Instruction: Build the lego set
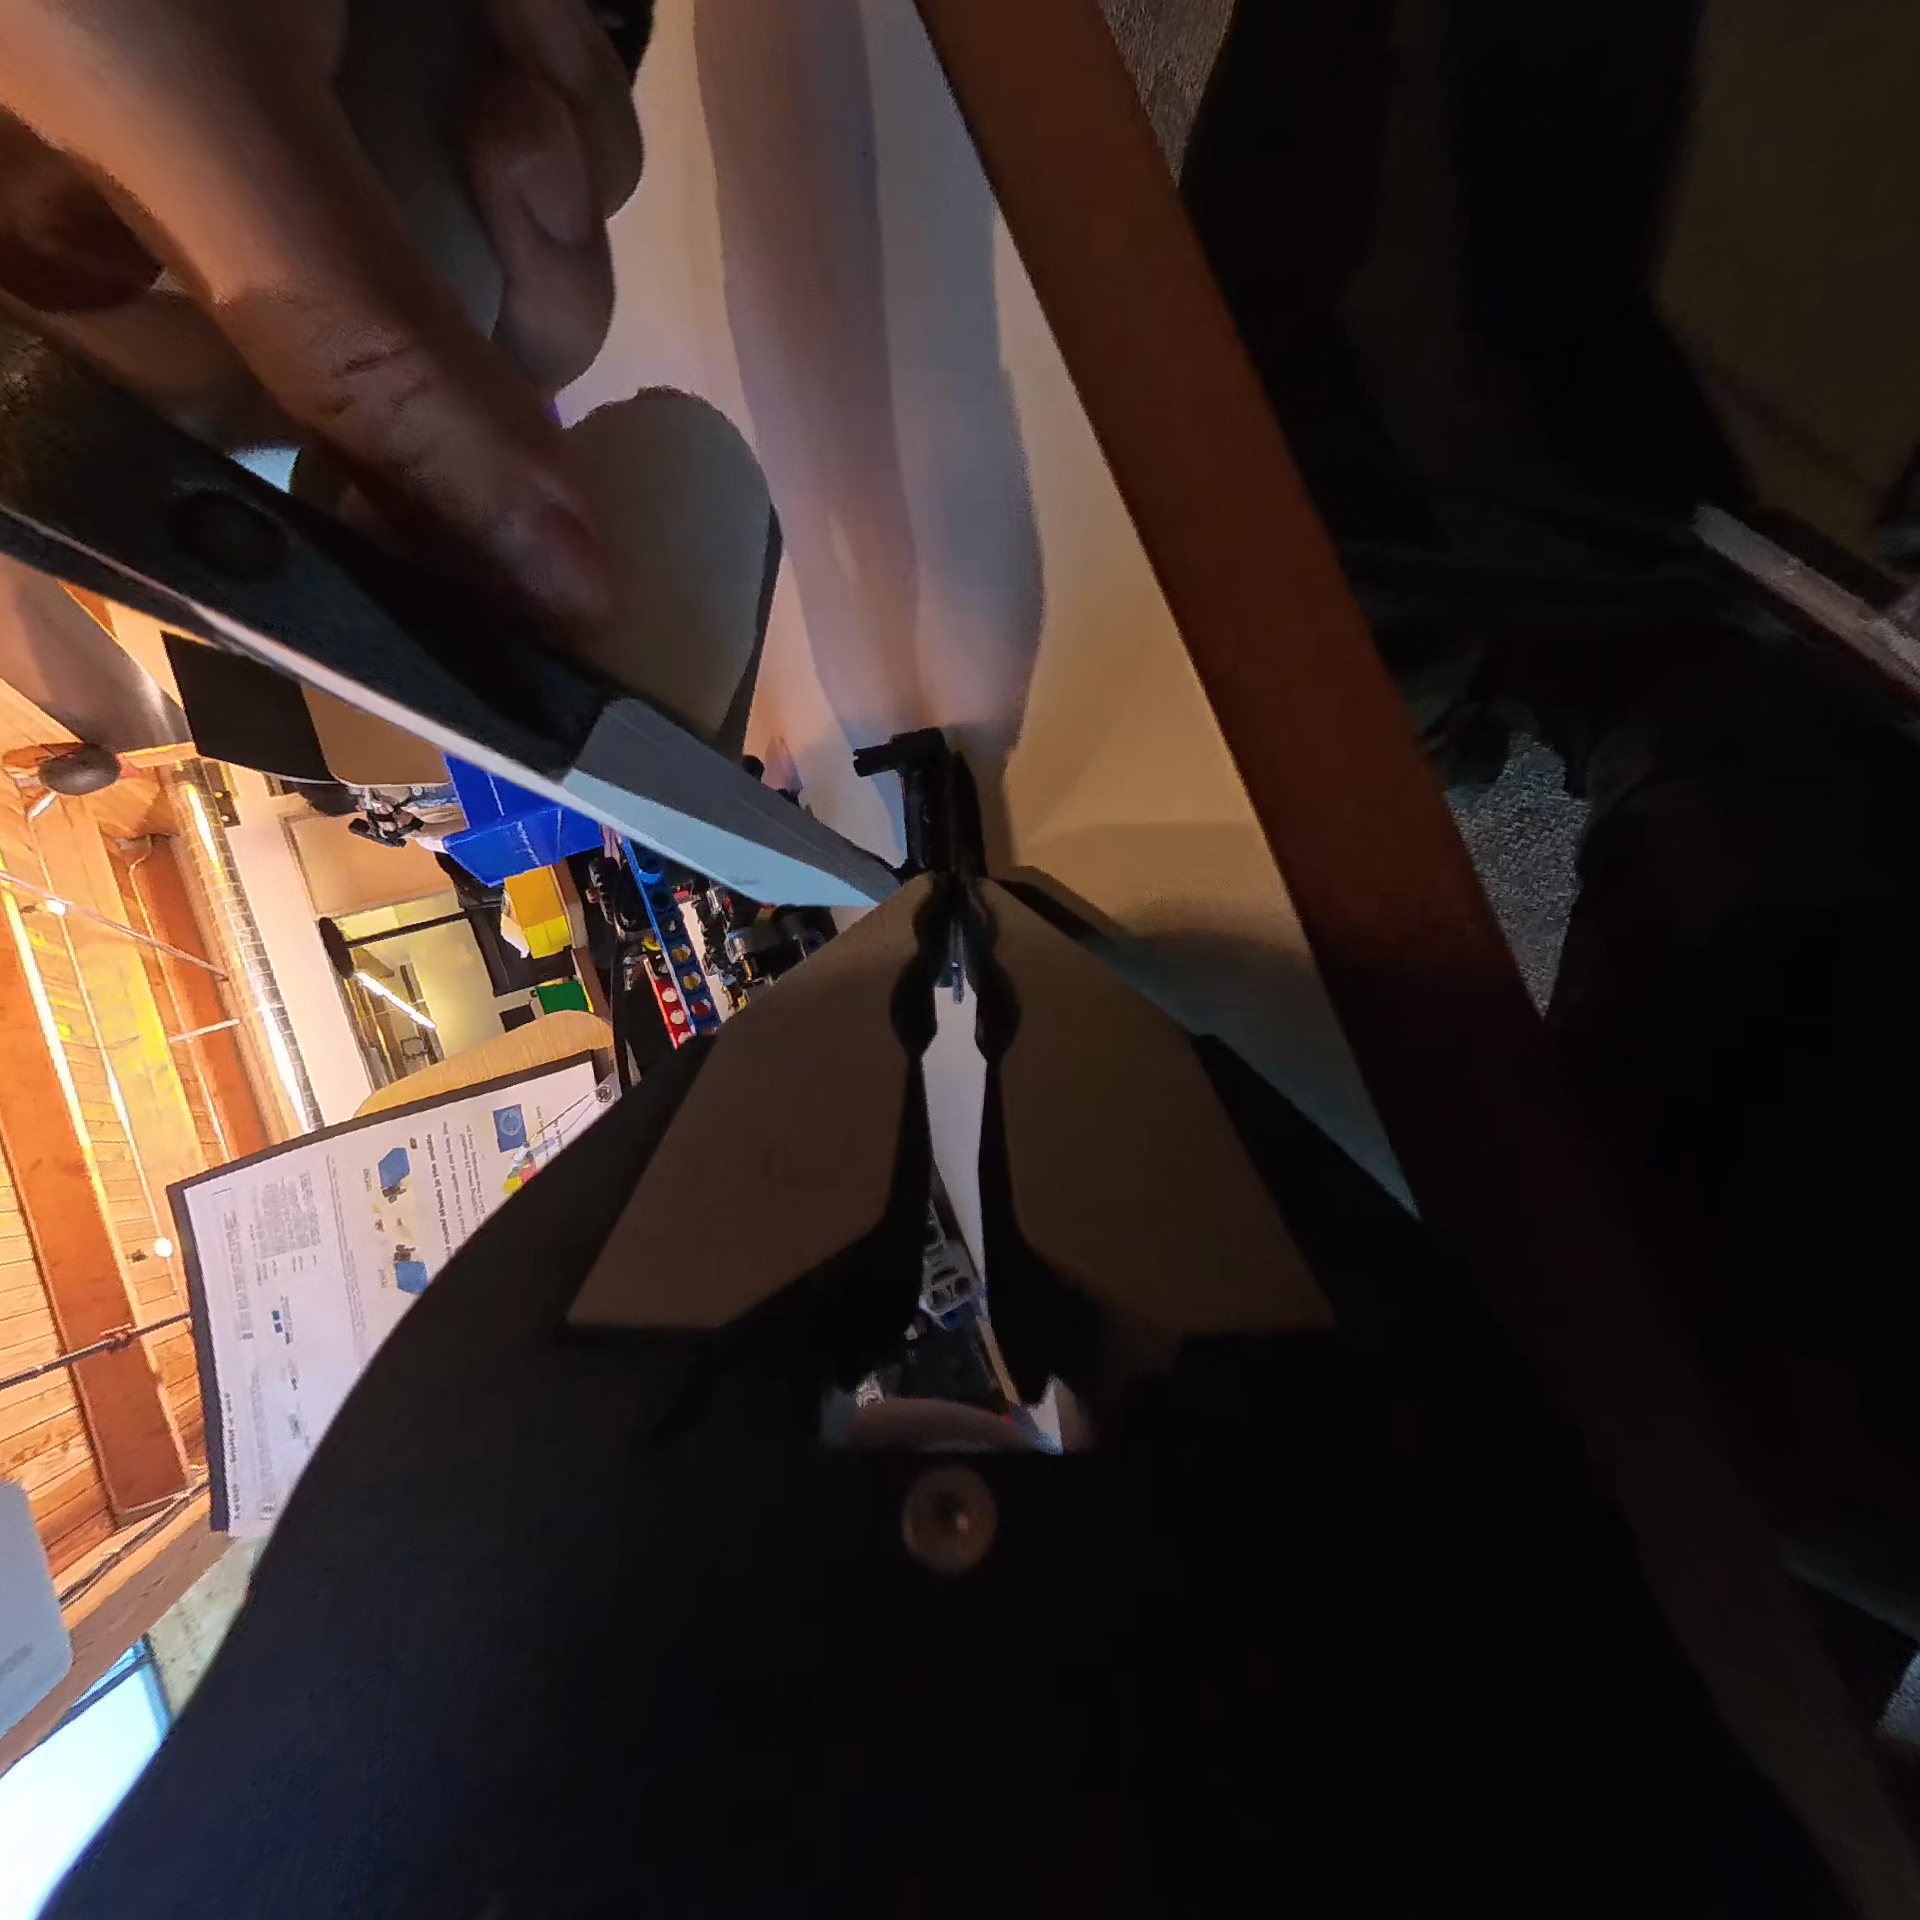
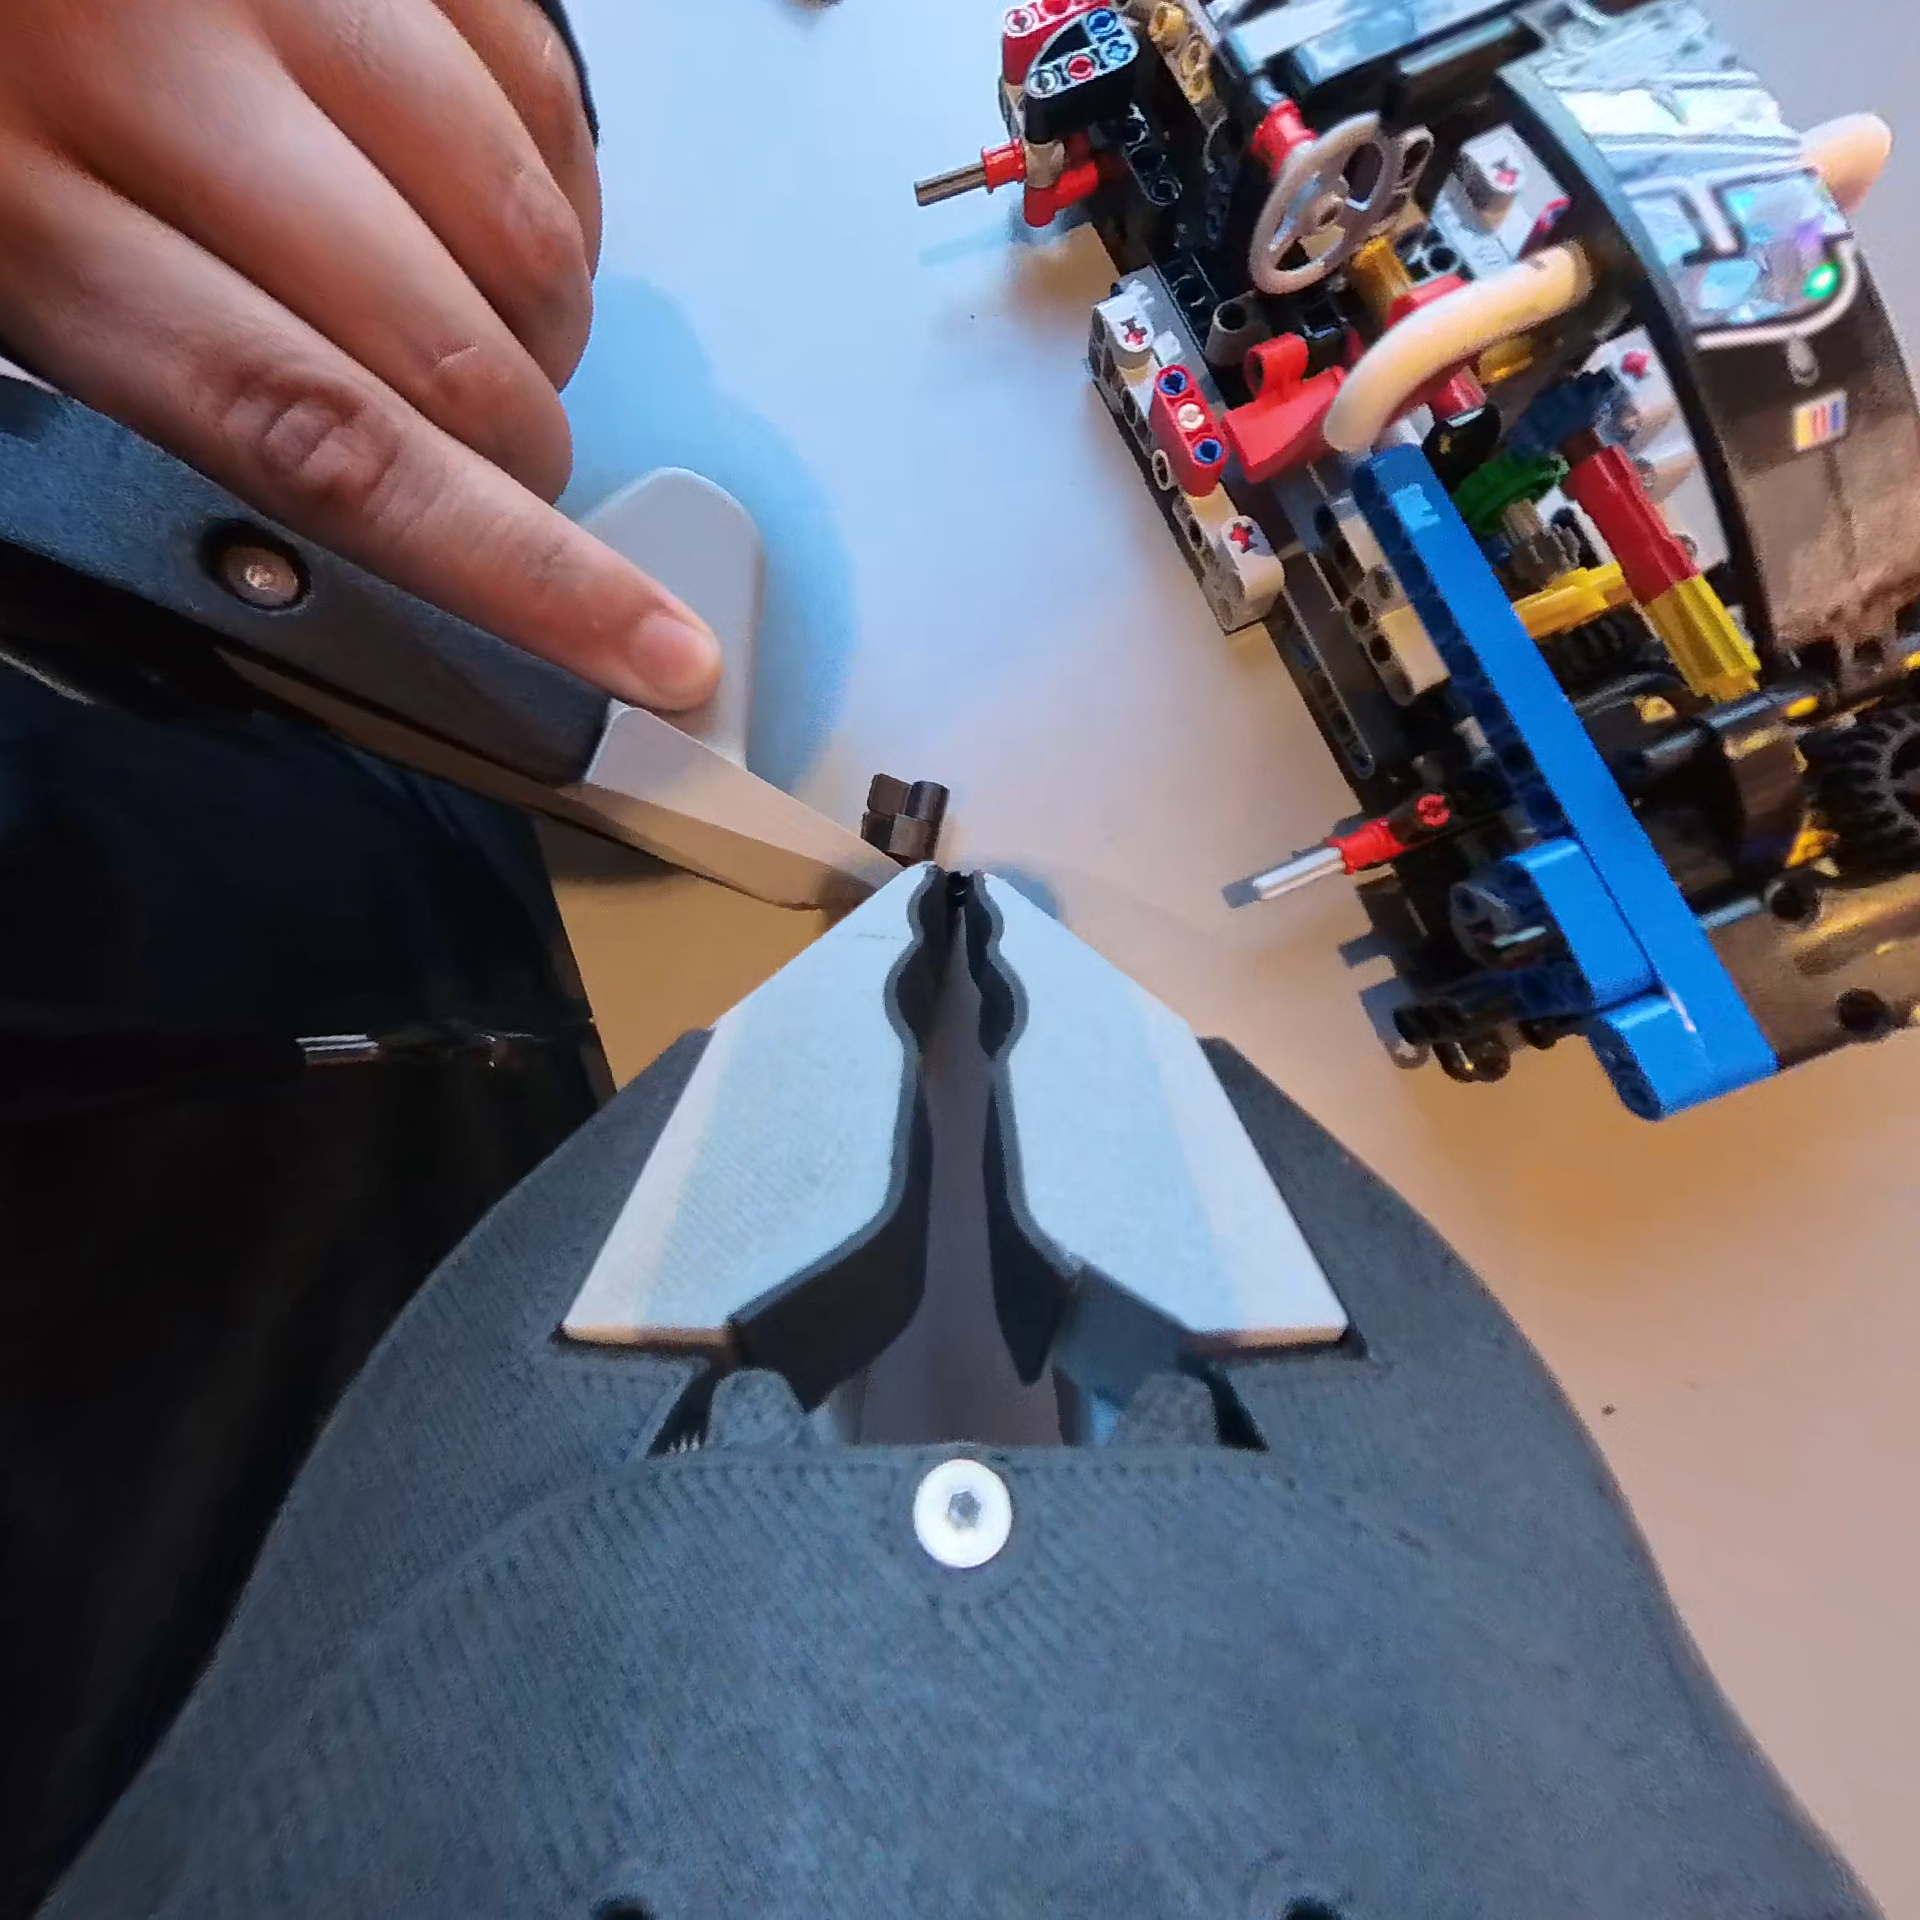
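The right hand-held gripper (image 2: pixel 956 883) has its two grey fingers pressed together at the tips, pinching a thin black lego pin (image 2: pixel 954 891). The left hand-held gripper (image 1: pixel 948 883) likewise has its fingers drawn close, nipping a small black lego connector (image 1: pixel 930 800) that sticks out past the tips. In each wrist view the other gripper comes in from the left as a long grey finger, its tip touching the view's own fingertips, so the two tools meet point to point just above the pale desk (image 2: pixel 935 468). A bare hand (image 2: pixel 343 312) rests on the left gripper's dark body in the right wrist view.

The same black connector shows in the right view as a small dark block (image 2: pixel 906 816) just beyond the meeting tips.

To the far right on the desk stands the part-built lego vehicle (image 2: pixel 1538 582), with a long blue beam (image 2: pixel 1538 748) along its near side, a grey steering wheel (image 2: pixel 1340 197), red and yellow axles and a black tyre (image 2: pixel 1870 769). It lies well apart from the grippers.

In the left view a wooden desk edge (image 1: pixel 1247 623) crosses the frame, and a printed instruction sheet (image 1: pixel 343 1278) stands at the left.
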Tool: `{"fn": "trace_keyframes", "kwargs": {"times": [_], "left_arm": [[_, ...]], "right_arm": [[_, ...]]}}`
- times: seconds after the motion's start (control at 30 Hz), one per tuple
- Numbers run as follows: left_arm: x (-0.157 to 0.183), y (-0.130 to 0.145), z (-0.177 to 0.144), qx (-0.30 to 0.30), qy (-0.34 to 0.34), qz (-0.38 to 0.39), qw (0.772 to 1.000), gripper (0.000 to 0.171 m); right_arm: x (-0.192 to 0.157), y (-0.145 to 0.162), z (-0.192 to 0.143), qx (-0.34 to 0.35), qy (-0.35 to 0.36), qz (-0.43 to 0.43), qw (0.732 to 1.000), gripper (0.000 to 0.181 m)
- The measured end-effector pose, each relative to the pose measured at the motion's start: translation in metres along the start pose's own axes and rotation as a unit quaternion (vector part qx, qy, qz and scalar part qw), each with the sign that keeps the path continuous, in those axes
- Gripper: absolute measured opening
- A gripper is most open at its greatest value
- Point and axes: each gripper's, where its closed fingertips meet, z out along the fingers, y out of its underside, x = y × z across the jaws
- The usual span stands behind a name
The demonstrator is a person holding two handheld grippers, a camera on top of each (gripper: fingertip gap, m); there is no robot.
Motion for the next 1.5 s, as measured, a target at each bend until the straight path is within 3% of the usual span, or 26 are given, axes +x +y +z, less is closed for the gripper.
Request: {"fn": "trace_keyframes", "kwargs": {"times": [1.0, 1.13, 1.2, 1.3, 1.37, 1.5], "left_arm": [[-0.002, 0.004, -0.003, -0.021, 0.016, 0.011, 1.000, 0.000], [-0.001, 0.004, -0.006, -0.003, 0.044, -0.044, 0.998, 0.000], [0.001, -0.002, -0.009, 0.024, 0.073, -0.086, 0.993, 0.000], [-0.001, 0.001, -0.011, 0.042, 0.112, -0.124, 0.985, 0.000], [-0.004, 0.006, -0.010, 0.052, 0.148, -0.161, 0.974, 0.000], [-0.011, 0.010, -0.011, 0.051, 0.182, -0.181, 0.965, 0.000]], "right_arm": [[-0.001, -0.001, 0.002, -0.087, 0.035, -0.158, 0.983, 0.000], [-0.006, -0.001, 0.001, -0.038, -0.044, -0.049, 0.997, 0.000], [-0.008, -0.002, -0.008, -0.012, -0.067, -0.015, 0.998, 0.011], [0.000, -0.024, -0.045, 0.114, -0.023, -0.040, 0.992, 0.032], [-0.010, -0.024, -0.063, 0.159, -0.027, -0.066, 0.985, 0.037], [-0.015, 0.003, -0.051, 0.133, 0.020, -0.152, 0.979, 0.039]]}}
